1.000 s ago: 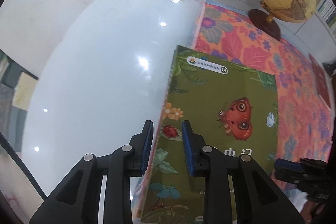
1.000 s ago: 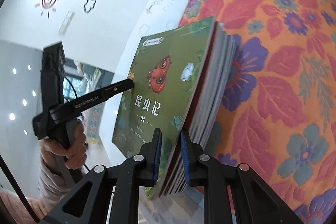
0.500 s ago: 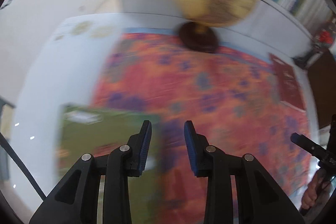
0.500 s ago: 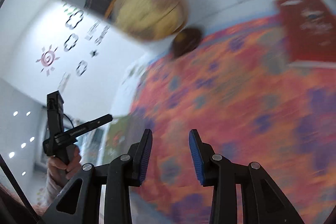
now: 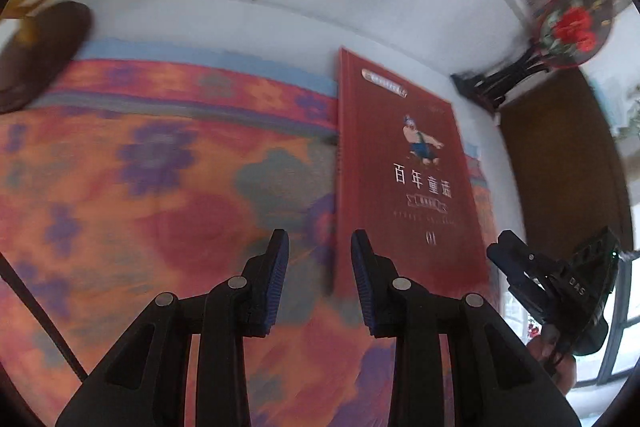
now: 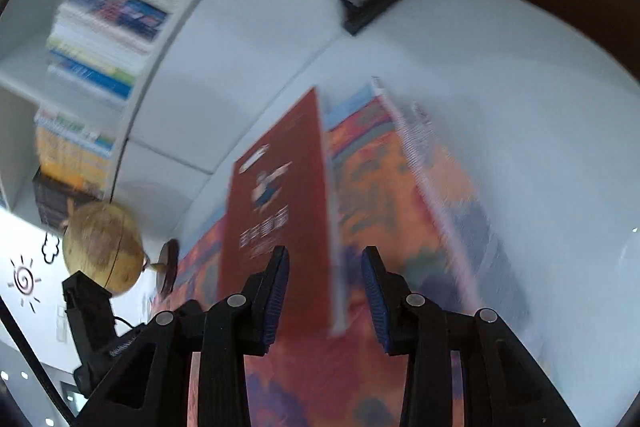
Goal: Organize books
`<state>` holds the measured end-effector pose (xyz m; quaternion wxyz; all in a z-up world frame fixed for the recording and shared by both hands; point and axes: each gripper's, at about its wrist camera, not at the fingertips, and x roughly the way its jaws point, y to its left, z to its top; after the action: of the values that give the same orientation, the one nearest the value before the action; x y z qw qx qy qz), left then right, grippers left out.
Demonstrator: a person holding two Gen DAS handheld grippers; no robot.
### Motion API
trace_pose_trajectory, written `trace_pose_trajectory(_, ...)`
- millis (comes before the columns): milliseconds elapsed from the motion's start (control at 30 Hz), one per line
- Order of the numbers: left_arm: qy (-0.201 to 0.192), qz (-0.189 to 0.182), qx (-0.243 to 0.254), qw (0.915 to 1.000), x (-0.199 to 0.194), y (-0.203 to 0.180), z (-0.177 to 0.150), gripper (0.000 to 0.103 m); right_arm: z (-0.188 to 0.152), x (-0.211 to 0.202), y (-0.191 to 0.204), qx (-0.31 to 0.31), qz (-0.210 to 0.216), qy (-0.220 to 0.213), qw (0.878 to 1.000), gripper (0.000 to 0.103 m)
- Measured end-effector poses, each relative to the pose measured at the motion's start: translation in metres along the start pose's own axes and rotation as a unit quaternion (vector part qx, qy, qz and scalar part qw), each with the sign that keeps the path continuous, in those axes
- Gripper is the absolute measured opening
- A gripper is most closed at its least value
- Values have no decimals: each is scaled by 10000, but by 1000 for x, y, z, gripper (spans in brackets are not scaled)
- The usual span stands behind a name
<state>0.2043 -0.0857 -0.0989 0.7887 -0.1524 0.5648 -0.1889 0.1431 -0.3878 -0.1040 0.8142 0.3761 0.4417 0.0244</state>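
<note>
The left gripper (image 5: 319, 281) is open, its blue-padded fingers apart with nothing between them, held above the flowered cloth (image 5: 160, 195) just beside the left edge of a red book (image 5: 404, 179). The red book lies flat, cover up, on the cloth near its far right corner, with white characters and a small figure printed on the cover; its far end reaches past the cloth's blue border toward the white table (image 5: 360, 15). The right gripper (image 6: 325, 293) is likewise open and empty, its fingers spread over the near end of the same red book (image 6: 280, 203), whose right edge falls between them in that view. Both views are blurred, so whether either gripper touches the book or cloth cannot be told. The right gripper (image 5: 556, 291) also shows at the lower right of the left wrist view, beyond the book's right edge. A globe (image 6: 102, 247) on a dark round base stands at the far left end of the cloth. A round fan (image 5: 574, 23) on a black stand sits at the table's back right. Shelves of books (image 6: 104, 31) line the wall behind.
</note>
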Motion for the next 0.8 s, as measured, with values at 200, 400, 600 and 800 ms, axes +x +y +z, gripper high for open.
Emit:
trace_pose_trajectory(200,-15,-216,-49,9998,13,-22,1,31,2,13,12,-438,358,297,9980,42)
trace_pose_trajectory(400,54,109,654,9978,-8,-41,-22,31,-10,-8,24,-789,252,315,9961,42)
trace_pose_trajectory(600,404,-84,584,9974,-45,-22,-69,31,-60,-36,24,-669,437,732,9941,42)
trace_pose_trajectory(800,1297,-20,324,9910,-84,18,-154,31,-169,-69,20,-287,635,1978,9778,42)
